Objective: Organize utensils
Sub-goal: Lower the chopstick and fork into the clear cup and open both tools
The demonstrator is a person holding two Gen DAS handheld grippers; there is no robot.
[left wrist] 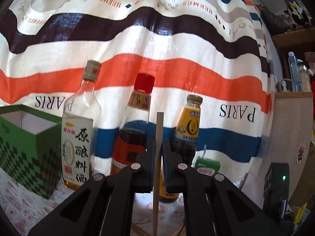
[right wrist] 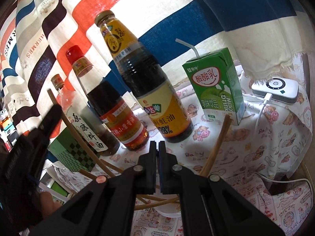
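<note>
My left gripper [left wrist: 158, 147] is shut on a single wooden chopstick [left wrist: 159, 125], which stands upright between the pads. A green checkered box [left wrist: 29, 149] with an open top sits to its left. In the right wrist view, the left gripper [right wrist: 56, 110] appears at the left edge, carrying that chopstick [right wrist: 82, 143] slanted above the green box [right wrist: 76, 153]. My right gripper [right wrist: 157, 147] is shut with nothing between its pads. Several more chopsticks [right wrist: 218, 143] lean out of a white cup [right wrist: 169, 212] beneath the right gripper.
Three sauce bottles stand in a row before a striped cloth: a clear one [left wrist: 78, 137], a red-capped one [right wrist: 110, 108] and a yellow-labelled one [right wrist: 157, 98]. A green milk carton [right wrist: 218, 90] and a white device [right wrist: 275, 90] with a cable lie to the right.
</note>
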